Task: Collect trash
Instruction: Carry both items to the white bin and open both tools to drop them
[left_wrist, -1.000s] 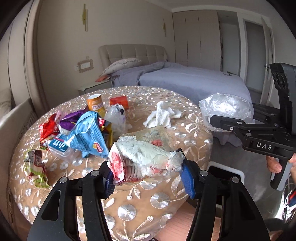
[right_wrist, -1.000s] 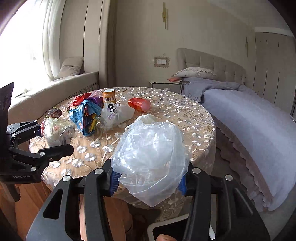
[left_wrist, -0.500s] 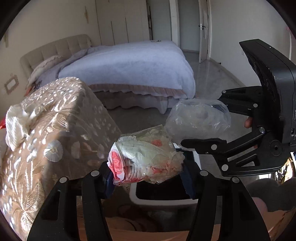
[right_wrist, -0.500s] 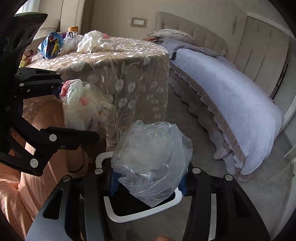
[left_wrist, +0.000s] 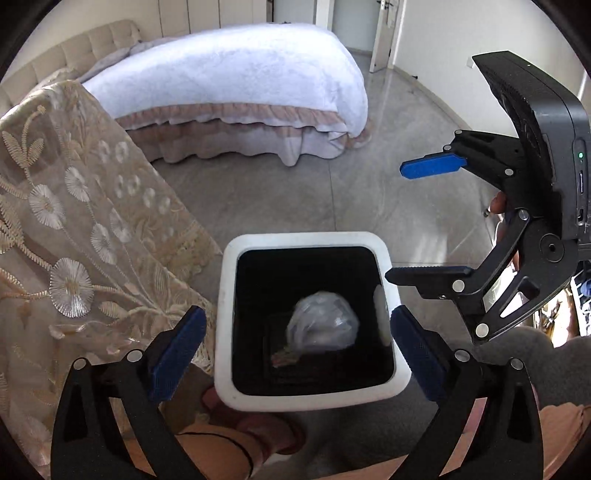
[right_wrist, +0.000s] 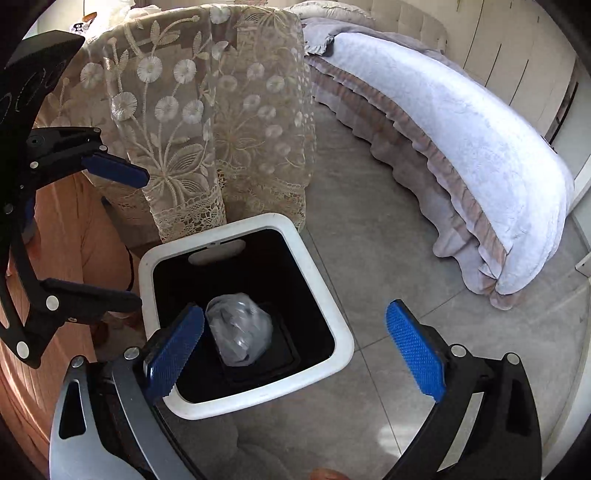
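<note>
- Where the white-rimmed trash bin (left_wrist: 221, 295) stands on the grey floor, one crumpled clear plastic bag (left_wrist: 323, 328) lies on its black bottom, slightly blurred; a scrap of wrapper (left_wrist: 282, 357) shows beside it
- Left gripper (left_wrist: 295, 354) is opening, its two blue ribbed pads wide over the bin with nothing between them; right gripper (right_wrist: 295, 350) is opening likewise, empty
- Bin is square with rounded corners, smooth plastic; one embroidered lace tablecloth (right_wrist: 192, 110) hangs just beside it; one bed (right_wrist: 461, 129) with a frilled skirt stands apart
</note>
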